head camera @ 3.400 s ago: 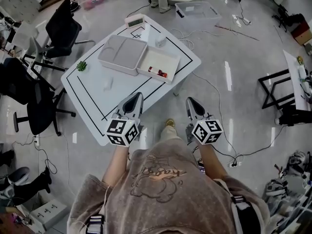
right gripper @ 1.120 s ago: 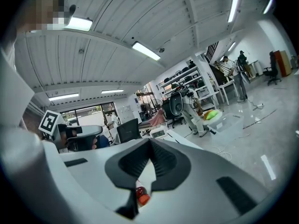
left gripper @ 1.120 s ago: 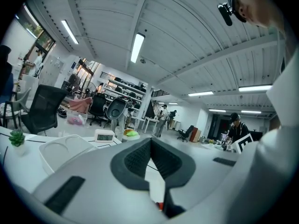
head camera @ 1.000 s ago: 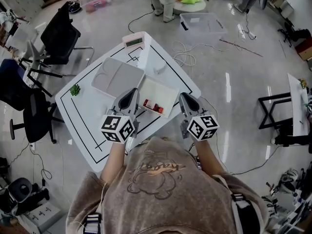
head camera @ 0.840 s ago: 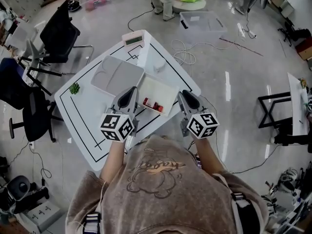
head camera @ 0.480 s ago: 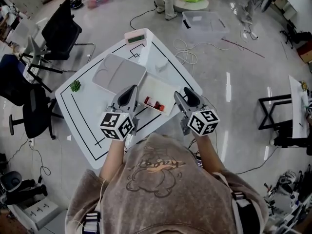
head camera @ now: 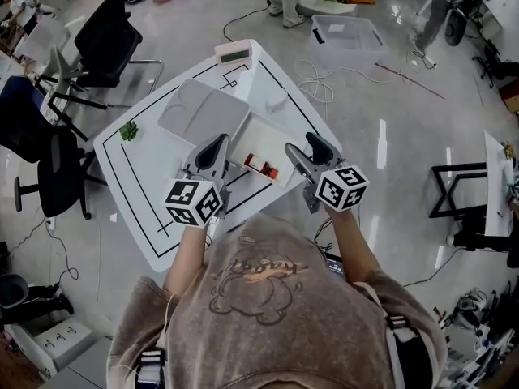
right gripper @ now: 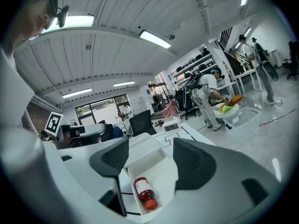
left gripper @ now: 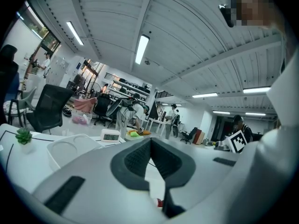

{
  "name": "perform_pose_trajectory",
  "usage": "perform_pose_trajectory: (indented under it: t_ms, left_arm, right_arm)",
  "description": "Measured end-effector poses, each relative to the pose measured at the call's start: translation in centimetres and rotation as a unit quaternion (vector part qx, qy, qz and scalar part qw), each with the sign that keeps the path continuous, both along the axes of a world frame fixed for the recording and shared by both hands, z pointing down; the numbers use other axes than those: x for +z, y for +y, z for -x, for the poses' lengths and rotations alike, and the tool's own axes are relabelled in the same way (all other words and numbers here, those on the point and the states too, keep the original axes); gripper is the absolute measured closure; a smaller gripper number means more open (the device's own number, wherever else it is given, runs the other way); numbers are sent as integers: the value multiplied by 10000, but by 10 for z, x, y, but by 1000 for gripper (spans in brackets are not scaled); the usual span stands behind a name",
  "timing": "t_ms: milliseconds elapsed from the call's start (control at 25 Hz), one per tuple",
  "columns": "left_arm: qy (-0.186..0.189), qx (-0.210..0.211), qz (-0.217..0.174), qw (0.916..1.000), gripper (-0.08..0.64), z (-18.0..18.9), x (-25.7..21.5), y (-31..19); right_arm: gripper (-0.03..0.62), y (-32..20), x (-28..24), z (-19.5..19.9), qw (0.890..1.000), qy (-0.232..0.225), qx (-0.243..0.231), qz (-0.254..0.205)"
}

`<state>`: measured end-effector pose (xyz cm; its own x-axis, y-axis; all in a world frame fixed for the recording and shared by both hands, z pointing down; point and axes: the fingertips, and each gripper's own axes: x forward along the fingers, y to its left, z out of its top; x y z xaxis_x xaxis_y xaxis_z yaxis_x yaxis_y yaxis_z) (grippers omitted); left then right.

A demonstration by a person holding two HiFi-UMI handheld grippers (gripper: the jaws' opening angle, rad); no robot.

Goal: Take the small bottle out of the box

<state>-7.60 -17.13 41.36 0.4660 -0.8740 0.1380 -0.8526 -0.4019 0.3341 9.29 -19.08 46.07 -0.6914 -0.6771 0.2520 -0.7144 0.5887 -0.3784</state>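
Note:
A small red bottle (head camera: 261,167) (right gripper: 144,192) lies on its side in the open white box (head camera: 269,136) (right gripper: 174,171), near the box's front end. The box's lid (head camera: 203,110) is folded out to the left. My right gripper (head camera: 302,144) (right gripper: 149,154) hovers just before the box's front right corner. Its jaws are opening wide with nothing between them; the bottle shows below and beyond the gap. My left gripper (head camera: 217,143) (left gripper: 150,143) is held over the table at the box's front left, its pads meeting, holding nothing.
The white table (head camera: 154,177) has black line markings, a small green plant (head camera: 129,130) at its left, a digital clock (head camera: 233,53) at the far corner and a small white object (head camera: 276,100) behind the box. Office chairs (head camera: 105,39) stand to the left; a clear bin (head camera: 347,32) and cables lie on the floor.
Both grippers have come forward over the table's front edge towards the box. The right gripper's jaws have spread from closed to wide apart. The left gripper stays closed.

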Motion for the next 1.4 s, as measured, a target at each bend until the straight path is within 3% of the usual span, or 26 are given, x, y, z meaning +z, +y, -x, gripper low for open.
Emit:
perform_pose_trajectory:
  t_ms: [280, 560, 880, 1200, 1400]
  left_arm:
    - [57, -23, 23, 10000, 552, 5, 3, 2]
    - [28, -50, 88, 9999, 552, 11, 7, 8]
    - [32, -269, 130, 9995, 552, 26, 11, 13]
    - [58, -453, 184, 9988, 552, 39, 17, 17]
    - [94, -556, 198, 9982, 552, 45, 18, 18]
  right_arm:
    - [301, -6, 17, 27, 9959, 541, -728, 7]
    - [304, -6, 63, 58, 9768, 1384, -1626, 181]
    - [307, 1, 114, 85, 9376, 2101, -2697, 638]
    - [322, 14, 144, 97, 8986, 2753, -3313, 834]
    - [321, 15, 155, 101, 8815, 3025, -3496, 957]
